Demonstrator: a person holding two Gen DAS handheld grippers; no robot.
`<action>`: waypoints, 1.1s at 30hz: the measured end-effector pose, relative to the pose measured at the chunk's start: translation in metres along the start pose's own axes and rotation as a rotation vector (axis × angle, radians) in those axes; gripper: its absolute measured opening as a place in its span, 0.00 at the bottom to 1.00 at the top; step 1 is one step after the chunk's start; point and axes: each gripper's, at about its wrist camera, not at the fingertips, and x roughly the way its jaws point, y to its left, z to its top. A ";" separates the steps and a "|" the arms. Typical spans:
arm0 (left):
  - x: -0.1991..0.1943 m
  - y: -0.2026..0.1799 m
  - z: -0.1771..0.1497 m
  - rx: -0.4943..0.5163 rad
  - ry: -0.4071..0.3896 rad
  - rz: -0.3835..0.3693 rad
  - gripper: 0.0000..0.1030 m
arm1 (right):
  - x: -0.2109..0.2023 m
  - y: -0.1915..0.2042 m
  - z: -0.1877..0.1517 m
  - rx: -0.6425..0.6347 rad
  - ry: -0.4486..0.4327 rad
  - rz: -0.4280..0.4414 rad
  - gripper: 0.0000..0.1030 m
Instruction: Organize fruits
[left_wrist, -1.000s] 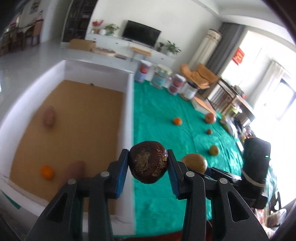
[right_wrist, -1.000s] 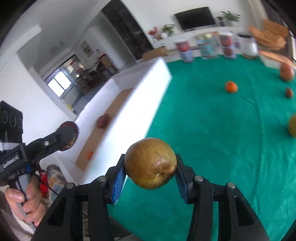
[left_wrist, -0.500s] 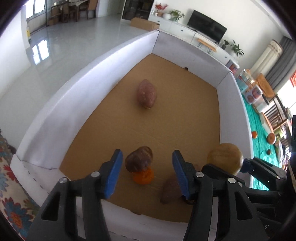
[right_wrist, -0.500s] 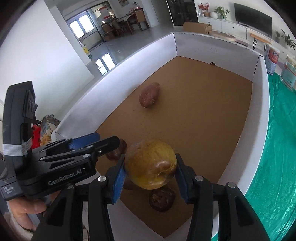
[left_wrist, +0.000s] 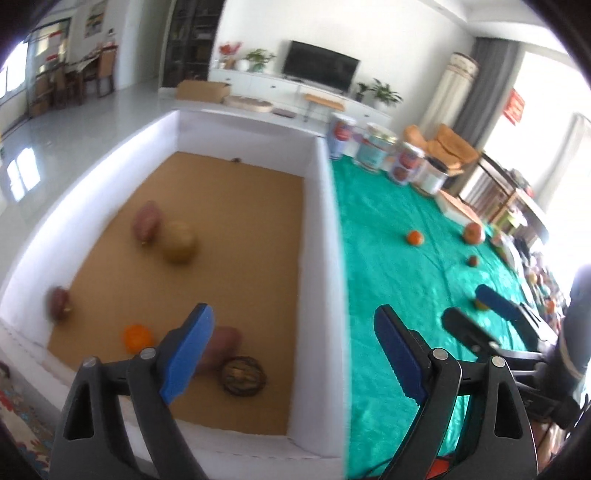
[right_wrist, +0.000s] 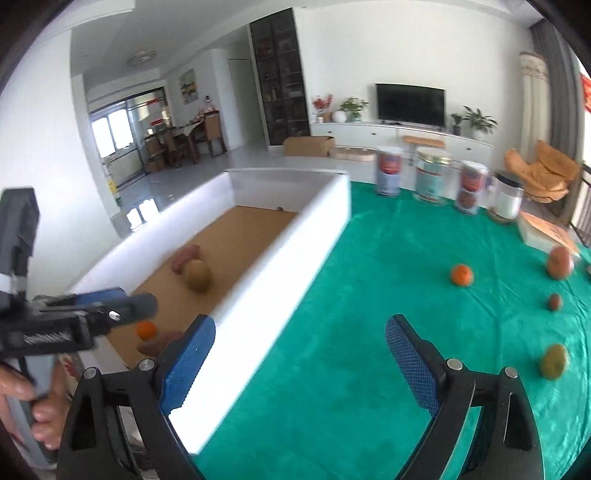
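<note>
Both the left hand-held gripper (left_wrist: 291, 345) and the right hand-held gripper (right_wrist: 299, 352) have just sprung apart, empty; right of the white box (right_wrist: 280, 266), a small orange (right_wrist: 461, 275) looks firm, light, roll-prone, best pinched across its middle.

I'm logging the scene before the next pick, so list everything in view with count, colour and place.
box: one, white walls, brown floor, left of the cloth
cloth: one, green, spread right of the box
fruit in box: six; yellow-brown pear beside a reddish fruit, another reddish one by the left wall, small orange, pinkish fruit, dark shrivelled fruit near the front
fruit on cloth: four; orange, reddish, small brown, yellow-green
tins: four, printed, at the cloth's far edge
television: one, black, far wall
left gripper: black, blue pads, open and empty, jaws just opened
right gripper: same, open and empty, jaws just opened
hand: one, on the left gripper's handle
</note>
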 end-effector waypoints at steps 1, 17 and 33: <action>0.001 -0.022 -0.003 0.044 0.005 -0.038 0.91 | -0.005 -0.022 -0.016 0.010 0.012 -0.054 0.90; 0.139 -0.196 -0.075 0.437 0.135 -0.024 0.95 | -0.058 -0.234 -0.144 0.509 0.111 -0.458 0.97; 0.179 -0.191 -0.069 0.387 0.158 0.021 1.00 | -0.042 -0.223 -0.143 0.431 0.150 -0.536 1.00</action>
